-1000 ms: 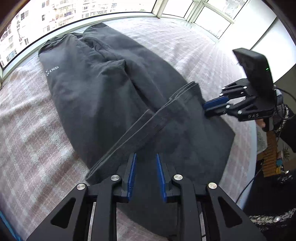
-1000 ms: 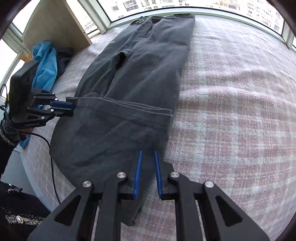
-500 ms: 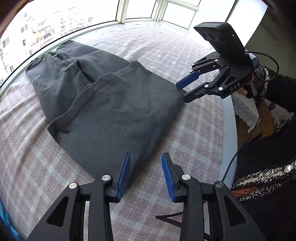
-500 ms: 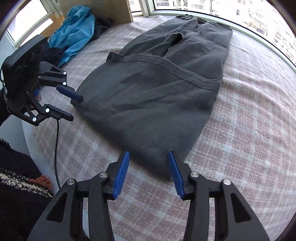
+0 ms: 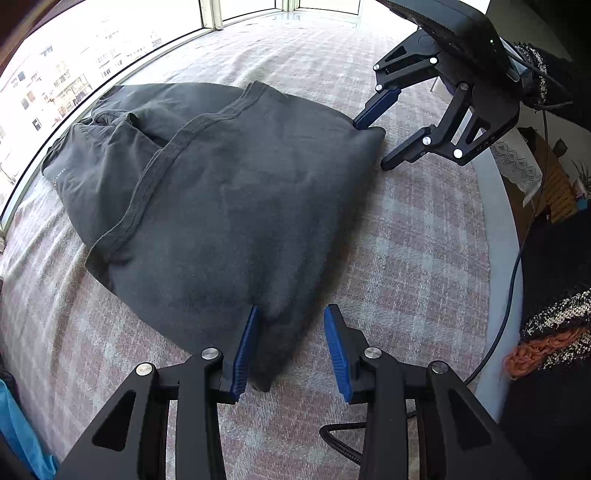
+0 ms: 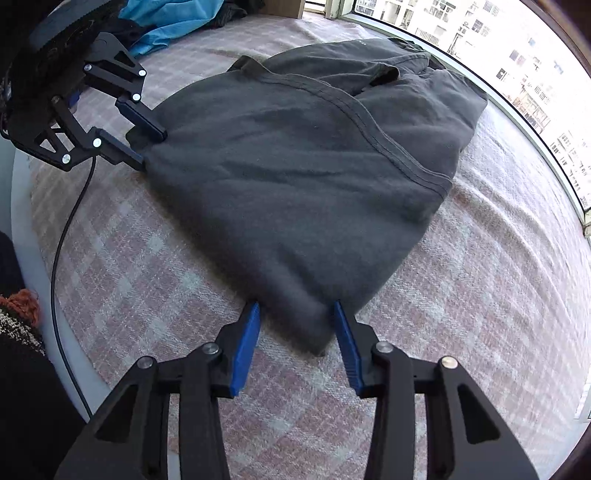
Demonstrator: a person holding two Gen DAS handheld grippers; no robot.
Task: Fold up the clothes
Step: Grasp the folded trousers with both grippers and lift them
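A dark grey garment (image 5: 229, 192), folded over on itself with a stitched hem running across its top layer, is laid on a pink-and-white checked blanket (image 5: 413, 236) beside a window (image 6: 524, 48) (a blue cloth (image 6: 173, 18) is seen bunched at the blanket's far edge). The left gripper (image 5: 291, 347) is held with its blue-padded jaws spread apart around the near folded corner of the garment, nothing being clamped. The right gripper (image 6: 295, 339) is likewise held apart, its pads set either side of the opposite folded corner.
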